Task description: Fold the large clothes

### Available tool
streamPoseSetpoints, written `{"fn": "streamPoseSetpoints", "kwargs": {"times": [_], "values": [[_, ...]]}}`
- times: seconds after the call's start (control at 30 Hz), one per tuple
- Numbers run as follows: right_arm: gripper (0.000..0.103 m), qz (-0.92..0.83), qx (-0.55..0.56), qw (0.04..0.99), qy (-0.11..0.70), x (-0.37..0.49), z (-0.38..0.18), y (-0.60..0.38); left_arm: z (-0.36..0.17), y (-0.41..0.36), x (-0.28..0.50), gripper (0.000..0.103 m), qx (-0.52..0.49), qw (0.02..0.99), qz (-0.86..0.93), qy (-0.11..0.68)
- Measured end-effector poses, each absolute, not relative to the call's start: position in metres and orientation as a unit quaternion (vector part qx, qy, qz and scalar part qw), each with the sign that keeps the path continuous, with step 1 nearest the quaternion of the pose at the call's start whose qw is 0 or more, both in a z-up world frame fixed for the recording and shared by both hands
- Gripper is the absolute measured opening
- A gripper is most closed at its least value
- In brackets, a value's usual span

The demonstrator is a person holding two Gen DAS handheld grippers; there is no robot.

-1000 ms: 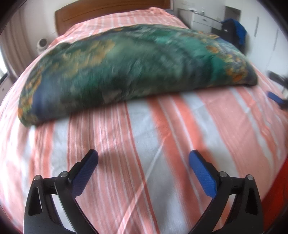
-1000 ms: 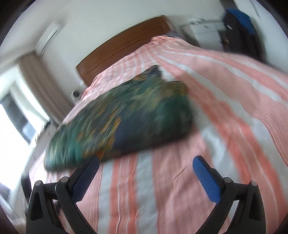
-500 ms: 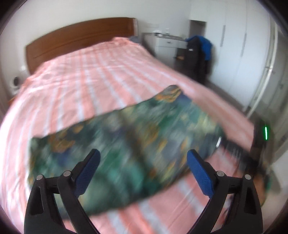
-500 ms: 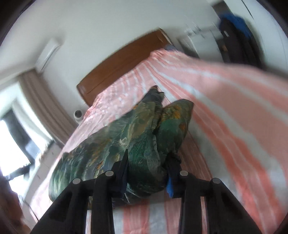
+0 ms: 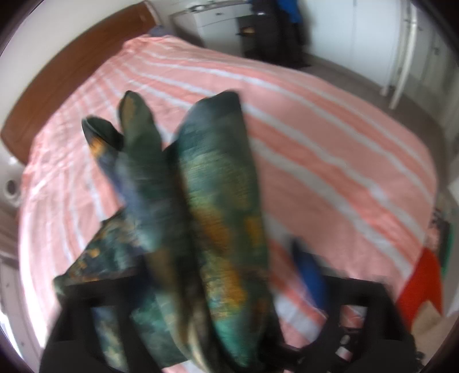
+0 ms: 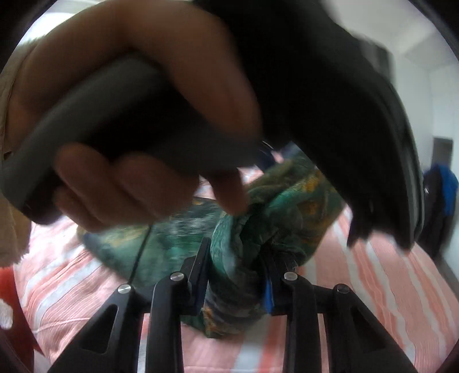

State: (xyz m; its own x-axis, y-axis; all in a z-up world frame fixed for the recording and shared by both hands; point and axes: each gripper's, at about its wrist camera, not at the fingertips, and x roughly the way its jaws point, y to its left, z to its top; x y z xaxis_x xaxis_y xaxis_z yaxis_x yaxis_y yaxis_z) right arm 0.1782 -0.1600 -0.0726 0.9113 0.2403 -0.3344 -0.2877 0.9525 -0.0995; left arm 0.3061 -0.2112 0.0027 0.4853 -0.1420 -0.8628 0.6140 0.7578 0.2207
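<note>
The large garment (image 5: pixel 212 218) is green and blue with orange patches. In the left wrist view it is bunched up and lifted above the pink-and-white striped bed (image 5: pixel 330 160), covering my left gripper (image 5: pixel 229 287). Only one blue pad (image 5: pixel 311 275) shows, blurred, to the right of the cloth. In the right wrist view my right gripper (image 6: pixel 235 272) is shut on a thick fold of the garment (image 6: pixel 287 212), just above the bed (image 6: pixel 373 287). The person's hand (image 6: pixel 137 114) holding the left gripper's handle fills the top of that view.
A wooden headboard (image 5: pixel 57 86) is at the far end of the bed. A white dresser (image 5: pixel 212 20) and dark clothes (image 5: pixel 275 31) stand beyond it. White wardrobe doors (image 5: pixel 401 43) line the right wall. Something red (image 5: pixel 418 284) lies off the bed's near right corner.
My right gripper closed on the garment's end half a second ago and still holds it. My left gripper moved in over the garment, which now hangs bunched and lifted off the bed.
</note>
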Motion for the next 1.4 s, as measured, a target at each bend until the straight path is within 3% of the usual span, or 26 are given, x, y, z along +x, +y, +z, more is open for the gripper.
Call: {"fn": "streamPoseSetpoints", "kwargs": {"times": [0.1, 0.17, 0.23, 0.3, 0.33, 0.53, 0.8, 0.97, 1.07, 1.13, 1.23, 1.37, 1.4], "values": [[0.03, 0.143, -0.053, 0.973, 0.172, 0.178, -0.074, -0.16, 0.013, -0.182, 0.315, 0.019, 0.199, 0.832, -0.232, 0.464], [0.039, 0.15, -0.026, 0.973, 0.174, 0.173, -0.069, -0.168, 0.025, -0.157, 0.317, 0.019, 0.178, 0.842, -0.227, 0.457], [0.073, 0.187, 0.019, 0.967, 0.173, 0.159, -0.058, -0.185, 0.038, -0.128, 0.322, 0.018, 0.156, 0.85, -0.225, 0.45], [0.098, 0.202, 0.051, 0.964, 0.166, 0.141, -0.052, -0.196, 0.054, -0.083, 0.329, 0.018, 0.122, 0.859, -0.219, 0.446], [0.1, 0.201, 0.067, 0.965, 0.156, 0.126, -0.052, -0.204, 0.06, -0.057, 0.333, 0.018, 0.1, 0.863, -0.212, 0.447], [0.1, 0.18, 0.074, 0.956, 0.218, 0.105, -0.098, -0.209, 0.055, 0.069, 0.347, 0.019, 0.016, 0.877, -0.163, 0.452], [0.1, 0.191, 0.056, 0.938, 0.283, 0.097, -0.141, -0.195, -0.037, 0.196, 0.348, 0.019, -0.066, 0.862, -0.062, 0.499], [0.1, 0.199, 0.04, 0.932, 0.3, 0.103, -0.151, -0.185, -0.1, 0.232, 0.343, 0.022, -0.123, 0.847, -0.038, 0.516], [0.1, 0.2, 0.037, 0.928, 0.313, 0.101, -0.158, -0.181, -0.11, 0.233, 0.339, 0.023, -0.135, 0.85, -0.036, 0.509], [0.1, 0.201, 0.035, 0.926, 0.319, 0.101, -0.16, -0.18, -0.109, 0.24, 0.34, 0.028, -0.152, 0.85, -0.042, 0.503], [0.1, 0.201, 0.034, 0.927, 0.315, 0.097, -0.159, -0.181, -0.109, 0.259, 0.332, 0.045, -0.191, 0.848, -0.055, 0.491], [0.1, 0.2, 0.037, 0.931, 0.305, 0.095, -0.154, -0.184, -0.098, 0.279, 0.309, 0.084, -0.219, 0.853, -0.033, 0.472], [0.1, 0.198, 0.038, 0.931, 0.304, 0.094, -0.154, -0.185, -0.095, 0.281, 0.302, 0.085, -0.22, 0.855, -0.031, 0.468]]}}
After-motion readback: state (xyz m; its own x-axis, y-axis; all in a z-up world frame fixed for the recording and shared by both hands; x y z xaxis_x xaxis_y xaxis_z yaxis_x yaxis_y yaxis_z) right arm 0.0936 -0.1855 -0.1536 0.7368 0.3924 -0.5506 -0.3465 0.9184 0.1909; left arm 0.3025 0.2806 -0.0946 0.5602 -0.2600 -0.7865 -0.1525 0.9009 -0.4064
